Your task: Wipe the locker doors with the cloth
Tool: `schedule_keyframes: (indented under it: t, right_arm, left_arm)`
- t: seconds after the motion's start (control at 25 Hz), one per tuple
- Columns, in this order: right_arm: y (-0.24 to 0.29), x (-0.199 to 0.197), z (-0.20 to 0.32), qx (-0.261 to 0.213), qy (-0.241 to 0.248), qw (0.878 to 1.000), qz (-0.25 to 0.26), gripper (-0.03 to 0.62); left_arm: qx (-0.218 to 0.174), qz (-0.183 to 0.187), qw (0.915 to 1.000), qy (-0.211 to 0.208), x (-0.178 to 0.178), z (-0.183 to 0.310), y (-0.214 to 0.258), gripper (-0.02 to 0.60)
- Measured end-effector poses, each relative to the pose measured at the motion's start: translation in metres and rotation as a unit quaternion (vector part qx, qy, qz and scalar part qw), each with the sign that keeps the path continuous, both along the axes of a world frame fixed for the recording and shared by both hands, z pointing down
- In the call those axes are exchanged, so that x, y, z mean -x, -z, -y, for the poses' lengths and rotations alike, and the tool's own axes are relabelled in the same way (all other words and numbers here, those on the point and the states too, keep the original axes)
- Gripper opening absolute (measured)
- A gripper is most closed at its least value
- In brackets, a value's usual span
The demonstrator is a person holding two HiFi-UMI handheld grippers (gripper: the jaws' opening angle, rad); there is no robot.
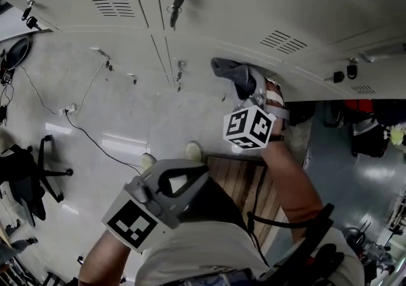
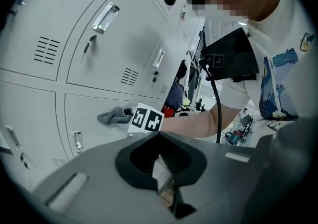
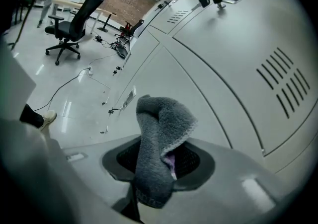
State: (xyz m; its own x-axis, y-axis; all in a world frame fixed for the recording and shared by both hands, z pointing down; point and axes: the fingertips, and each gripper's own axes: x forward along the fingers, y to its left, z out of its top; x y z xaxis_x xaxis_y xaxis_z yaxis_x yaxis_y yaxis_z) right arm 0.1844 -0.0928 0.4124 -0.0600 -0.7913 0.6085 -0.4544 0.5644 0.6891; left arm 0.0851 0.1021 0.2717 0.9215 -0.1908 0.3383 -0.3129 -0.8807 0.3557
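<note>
1. The grey cloth (image 3: pixel 159 138) is clamped between the fingers of the right gripper (image 3: pixel 160 166). Its free end stands up out of the fingers, folded over at the top.
2. In the head view the cloth (image 1: pixel 229 70) sits at 12 o'clock from the marker cube of the right gripper (image 1: pixel 244 86), at the face of a lower locker door (image 1: pixel 209 47). Contact with the door cannot be confirmed.
3. In the left gripper view the cloth (image 2: pixel 115 115) shows at 9 o'clock from the same cube, in front of the lower door panel.
4. The right gripper's fingers are closed on the cloth and hold nothing else.
5. The left gripper (image 2: pixel 161 161) has its fingers brought together with nothing between them. In the head view the left gripper (image 1: pixel 181 183) is at 7 o'clock from the right gripper, well apart from the lockers.
6. A key (image 1: pixel 176 6) hangs in the lock of an upper door, at 11 o'clock from the cloth.
7. Vent slots (image 3: pixel 285 89) lie at 2 o'clock from the cloth in the right gripper view.
8. An office chair (image 3: pixel 74 19) stands on the floor (image 3: pixel 59 74) at 11 o'clock from the cloth
</note>
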Motion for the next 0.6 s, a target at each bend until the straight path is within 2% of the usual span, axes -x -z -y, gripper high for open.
schedule_keyframes:
  t: [0.6]
  right_arm:
    - [-0.138, -0.001, -0.001, 0.097, -0.014, 0.995, -0.02, 0.146]
  left_arm:
    - [0.022, 0.01, 0.9996, 0.017, 0.009, 0.003, -0.018, 0.003]
